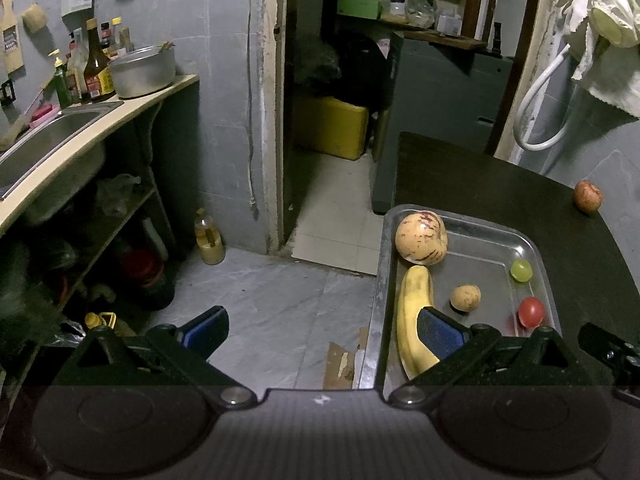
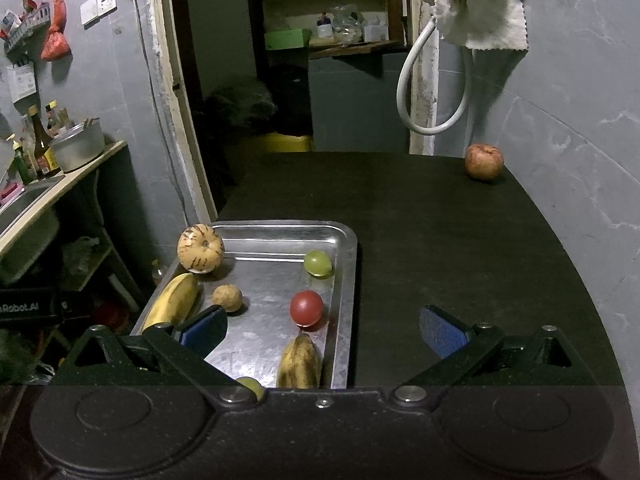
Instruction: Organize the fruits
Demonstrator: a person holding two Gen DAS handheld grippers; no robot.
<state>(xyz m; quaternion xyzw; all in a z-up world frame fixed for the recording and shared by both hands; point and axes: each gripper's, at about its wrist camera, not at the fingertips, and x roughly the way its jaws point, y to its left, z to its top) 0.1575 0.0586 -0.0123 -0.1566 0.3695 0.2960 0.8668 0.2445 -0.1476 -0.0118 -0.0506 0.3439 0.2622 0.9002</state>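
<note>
A steel tray [image 2: 344,280] [image 1: 536,248] sits at the dark table's left edge. It holds a striped tan melon [image 2: 201,249] [image 1: 421,237], a yellow banana [image 2: 172,303] [image 1: 414,312], a small brown round fruit [image 2: 227,298] [image 1: 465,297], a green grape [image 2: 317,263] [image 1: 521,269], a red tomato [image 2: 306,308] [image 1: 531,312] and a spotted banana [image 2: 299,362]. A reddish apple [image 2: 484,161] [image 1: 588,197] lies alone at the table's far right. My right gripper [image 2: 323,330] is open over the tray's near right rim. My left gripper [image 1: 324,330] is open, straddling the tray's left edge, empty.
The dark table [image 2: 440,216] stretches behind and right of the tray. Left are a counter with a sink [image 1: 60,132], a pot [image 1: 143,70] and bottles. A doorway [image 1: 340,120] opens ahead. A white hose [image 2: 432,80] and cloth hang on the right wall.
</note>
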